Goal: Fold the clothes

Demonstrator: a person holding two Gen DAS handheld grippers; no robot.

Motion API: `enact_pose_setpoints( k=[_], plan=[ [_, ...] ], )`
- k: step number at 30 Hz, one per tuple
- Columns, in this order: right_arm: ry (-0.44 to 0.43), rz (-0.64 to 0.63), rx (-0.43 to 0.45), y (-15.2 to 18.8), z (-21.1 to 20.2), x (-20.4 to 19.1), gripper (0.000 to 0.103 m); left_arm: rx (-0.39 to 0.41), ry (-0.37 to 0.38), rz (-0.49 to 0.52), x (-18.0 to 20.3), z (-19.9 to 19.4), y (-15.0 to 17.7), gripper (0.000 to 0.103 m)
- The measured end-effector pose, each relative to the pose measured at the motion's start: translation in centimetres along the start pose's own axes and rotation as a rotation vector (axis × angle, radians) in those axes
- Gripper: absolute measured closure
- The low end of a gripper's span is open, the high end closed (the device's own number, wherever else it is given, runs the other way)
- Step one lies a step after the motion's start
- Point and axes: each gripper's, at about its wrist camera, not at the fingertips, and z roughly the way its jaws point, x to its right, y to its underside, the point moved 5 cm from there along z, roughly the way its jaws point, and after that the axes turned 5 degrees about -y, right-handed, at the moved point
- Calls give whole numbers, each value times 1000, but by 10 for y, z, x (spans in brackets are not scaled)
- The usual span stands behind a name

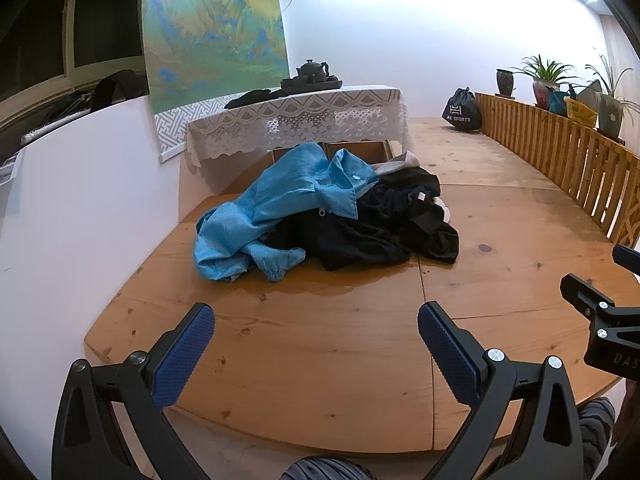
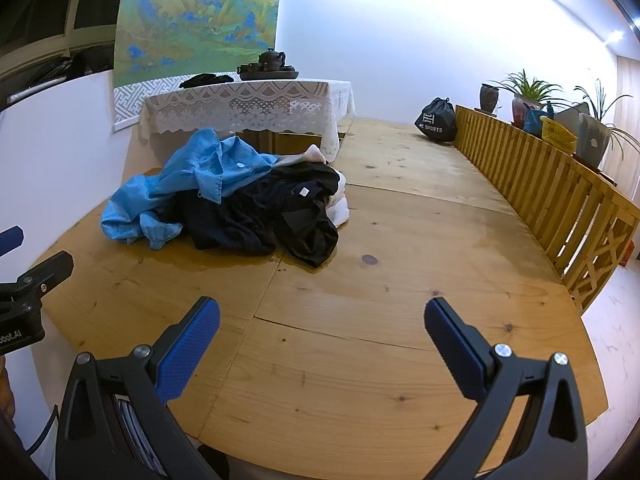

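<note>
A crumpled heap of clothes lies on the wooden platform [image 1: 320, 344]: a light blue shirt [image 1: 264, 208] on the left, a black garment [image 1: 360, 232] on the right, and a white piece [image 1: 406, 159] peeking out behind. The same blue shirt [image 2: 176, 184] and black garment [image 2: 272, 216] appear left of centre in the right wrist view. My left gripper [image 1: 316, 312] hovers open over bare wood, well short of the heap. My right gripper [image 2: 322, 308] is also open and empty, near the front edge. Each gripper shows at the other view's side edge.
A low table with a lace cloth [image 1: 296, 120] and a dark tea set [image 1: 312, 74] stands behind the heap. A wooden railing [image 2: 540, 184] with potted plants [image 2: 524, 96] runs along the right. A black drawstring bag [image 2: 436, 120] sits at the far right corner.
</note>
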Motion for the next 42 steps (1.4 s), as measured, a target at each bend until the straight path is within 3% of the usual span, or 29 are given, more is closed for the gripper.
enact_pose_setpoints(
  k=[42],
  plan=[
    [-5, -13, -18, -1, 5, -3, 0, -9, -5, -1, -4, 7, 1, 0]
  ],
)
